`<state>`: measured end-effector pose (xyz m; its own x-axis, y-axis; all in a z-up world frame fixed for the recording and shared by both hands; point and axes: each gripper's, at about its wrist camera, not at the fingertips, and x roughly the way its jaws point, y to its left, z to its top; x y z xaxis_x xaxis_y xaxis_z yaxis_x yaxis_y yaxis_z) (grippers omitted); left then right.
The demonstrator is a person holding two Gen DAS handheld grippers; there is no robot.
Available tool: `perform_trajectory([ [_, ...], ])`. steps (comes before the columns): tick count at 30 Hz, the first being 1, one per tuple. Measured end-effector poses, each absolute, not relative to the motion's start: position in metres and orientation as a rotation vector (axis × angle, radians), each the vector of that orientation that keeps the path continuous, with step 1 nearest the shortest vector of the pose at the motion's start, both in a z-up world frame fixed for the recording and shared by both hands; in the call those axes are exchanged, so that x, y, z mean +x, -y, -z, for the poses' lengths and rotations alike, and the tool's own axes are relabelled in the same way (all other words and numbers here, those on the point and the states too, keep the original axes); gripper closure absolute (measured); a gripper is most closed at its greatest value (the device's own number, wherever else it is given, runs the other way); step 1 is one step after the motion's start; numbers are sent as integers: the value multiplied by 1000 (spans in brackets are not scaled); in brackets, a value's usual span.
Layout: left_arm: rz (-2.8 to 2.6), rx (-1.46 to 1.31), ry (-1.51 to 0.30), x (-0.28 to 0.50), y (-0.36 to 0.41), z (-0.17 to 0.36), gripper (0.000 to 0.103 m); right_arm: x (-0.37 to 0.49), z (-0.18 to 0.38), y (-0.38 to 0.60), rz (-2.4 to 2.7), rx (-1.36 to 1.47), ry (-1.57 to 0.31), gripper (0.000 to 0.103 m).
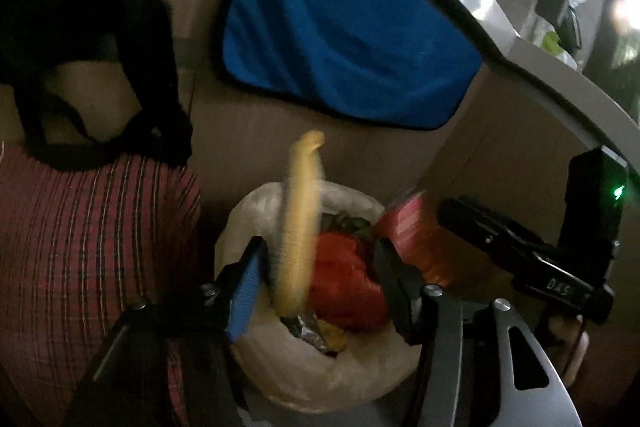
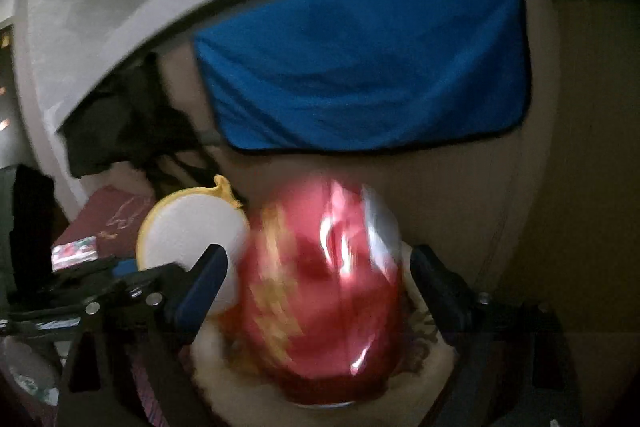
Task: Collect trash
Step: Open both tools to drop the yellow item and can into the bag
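Left gripper wide — yellow lid loose between its fingers, above trash bag. Right gripper wide — red wrapper between, blurred, over bag.

Dim, blurry look along my left gripper, pointing down at a pale plastic trash bag w/ its mouth open. Jaws stand apart; blue pad on the left finger. Between them, seen edge-on, a flat yellow-rimmed lid, motion-smeared, not pressed by either pad. Inside the bag: a red wrapper, some foil, something dark green. The right gripper, black w/ a green light, sits at right, a pink-red item near its tip. Behind: cardboard box w/ a blue cloth draped over it. Red plaid fabric at left, black bag above it.
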<state>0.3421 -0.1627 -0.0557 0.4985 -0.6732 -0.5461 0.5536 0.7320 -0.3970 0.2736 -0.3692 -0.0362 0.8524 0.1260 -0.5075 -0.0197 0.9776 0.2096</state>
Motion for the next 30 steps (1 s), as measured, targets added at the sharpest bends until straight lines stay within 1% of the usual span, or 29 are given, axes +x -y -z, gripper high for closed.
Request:
perform_trajectory([
  [4, 743, -216, -728, 341, 146, 53, 47, 270, 43, 377, -60, 236, -553, 11],
  [12, 691, -260, -693, 335, 123, 41, 47, 245, 32, 369, -6, 209, -542, 10],
  [17, 613, -345, -770, 350, 98, 61, 47, 215, 26, 374, 41, 228, -520, 10],
  [20, 584, -361, -775, 352, 85, 66, 47, 199, 29, 378, 45, 243, -518, 10],
  [25, 605, -366, -827, 357, 89, 74, 47, 197, 40, 373, 55, 203, -553, 10],
  [30, 608, -401, -884, 357, 94, 87, 47, 192, 48, 373, 48, 215, -545, 10],
])
